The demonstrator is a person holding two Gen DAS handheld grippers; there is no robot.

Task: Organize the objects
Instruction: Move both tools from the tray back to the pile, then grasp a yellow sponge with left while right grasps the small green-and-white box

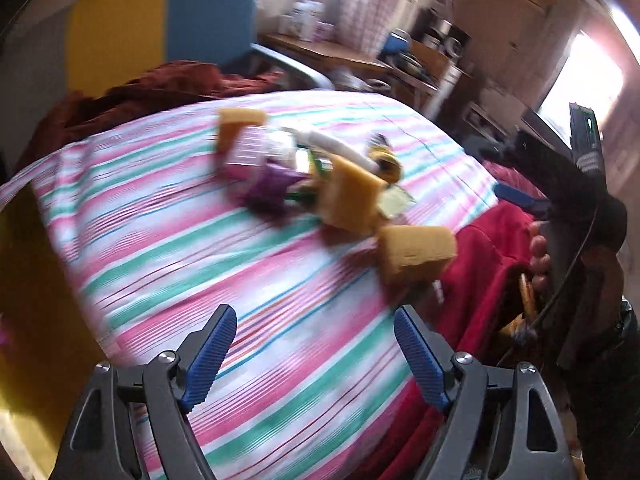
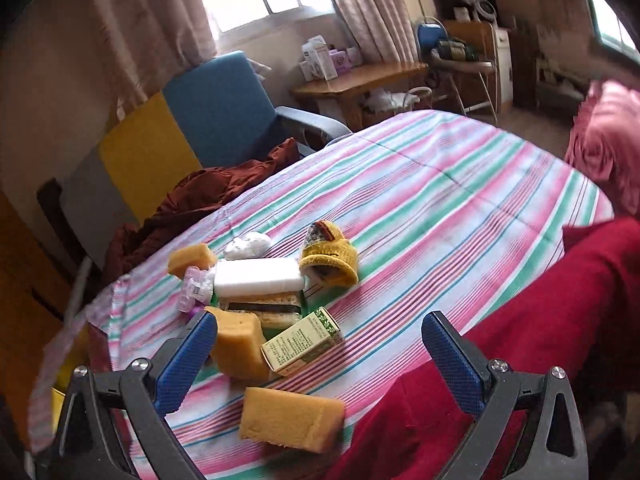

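You held the left gripper (image 1: pixel 315 354) tipped down over the striped bedsheet (image 1: pixel 248 280), its blue pads (image 1: pixel 212 354) spread wide with only cloth showing between them. The view was smeared, so fine detail in the pile was hard to read. The heap of objects lay ahead of that gripper, well apart from its tips: a yellow sponge (image 1: pixel 416 254) nearest, just at the edge of the red blanket (image 1: pixel 492 264), and another sponge block (image 1: pixel 352 196) behind it in the clutter.

Your right gripper (image 2: pixel 320 354) also pointed downward at a slant, jaws fully apart and gripping nothing. Its left pad (image 2: pixel 188 356) sat just beside an upright yellow sponge (image 2: pixel 238 344); whether it touched, I could not tell. Between the fingers lay a small green-and-cream box (image 2: pixel 304 340) on the sheet, and nearer the camera a loose sponge (image 2: pixel 292 418). Farther back were a white foam block (image 2: pixel 258 278) stacked on a flat packet, a yellow knitted item (image 2: pixel 330 258) and a fourth sponge (image 2: pixel 192 258).

In the left view your right hand (image 1: pixel 540 256) showed at the right edge, fingers wrapped round the black handle.
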